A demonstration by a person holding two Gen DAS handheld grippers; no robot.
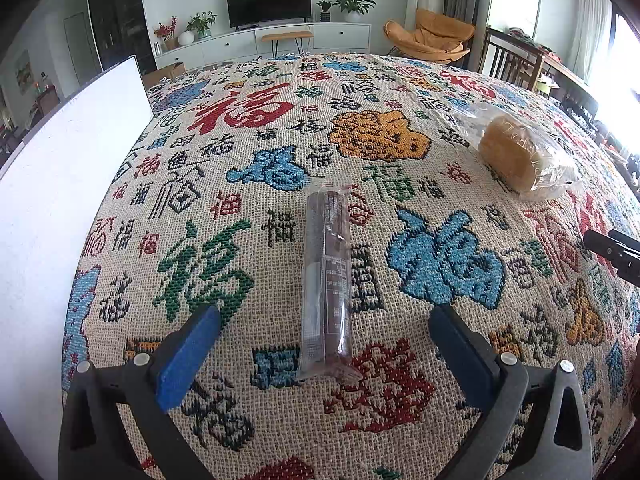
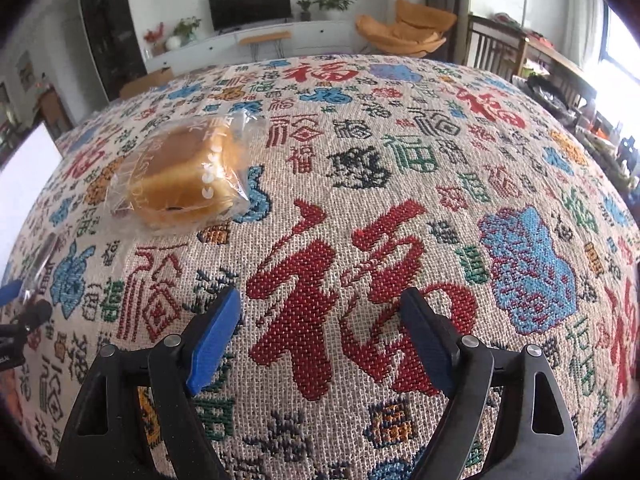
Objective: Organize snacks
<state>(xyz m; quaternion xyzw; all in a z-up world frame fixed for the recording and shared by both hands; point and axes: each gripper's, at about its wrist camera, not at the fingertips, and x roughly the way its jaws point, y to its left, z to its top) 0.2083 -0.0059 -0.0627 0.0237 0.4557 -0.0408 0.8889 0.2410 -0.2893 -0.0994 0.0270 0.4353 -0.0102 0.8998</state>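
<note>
Patterned woven cloth [image 1: 360,92] (living room beyond), 2 wrapped snacks, both jaws apart, empty.

Beige woven cloth [image 1: 280,152] bears red, blue, green, orange characters; golden bread [image 2: 180,176]; seemingly brown stick [image 1: 332,264].

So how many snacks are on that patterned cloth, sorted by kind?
Long dark snack stick in a clear wrapper: 1
Bagged golden bread loaf: 1
Total: 2 snacks, lying apart on the cloth, neither touched by a tool.
</note>
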